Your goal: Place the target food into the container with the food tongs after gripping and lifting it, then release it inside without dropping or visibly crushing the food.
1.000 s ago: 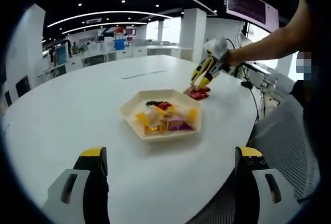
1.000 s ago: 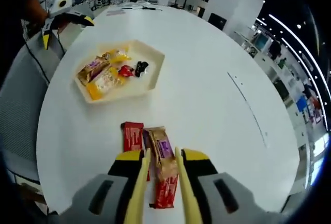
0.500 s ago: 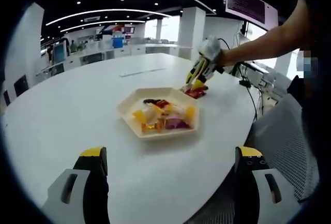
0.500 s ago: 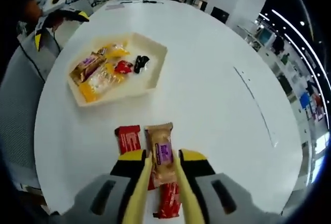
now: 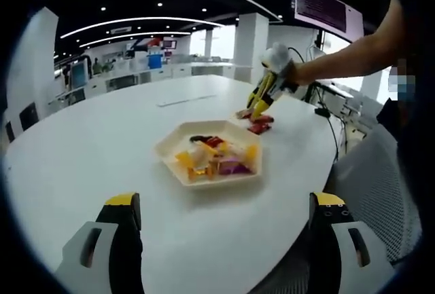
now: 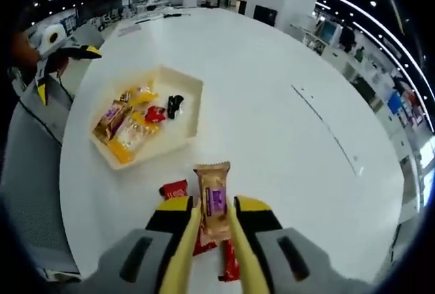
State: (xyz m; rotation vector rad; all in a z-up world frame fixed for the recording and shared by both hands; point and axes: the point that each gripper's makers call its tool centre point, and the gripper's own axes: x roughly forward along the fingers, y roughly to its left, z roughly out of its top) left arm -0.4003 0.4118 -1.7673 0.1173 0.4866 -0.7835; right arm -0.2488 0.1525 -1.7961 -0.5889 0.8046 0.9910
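- Your table point(image 5: 81, 151) is white and round.
- The tray point(image 6: 192, 100) holds several wrapped snacks.
- Your left gripper point(image 5: 224, 240) hovers with jaws spread wide, holding nothing.
- Your right gripper point(image 6: 209, 240) squeezes yellow tongs point(image 6: 182, 250).
- The tongs grip a tan bar point(image 6: 215, 199), apparently lifted above two red bars point(image 6: 175, 189), near the tray.

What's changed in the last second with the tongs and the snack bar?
The yellow tongs in the right claw closed on the tan snack bar and lifted it off the table, leaving the red packets behind. The tray and left claw stayed put.
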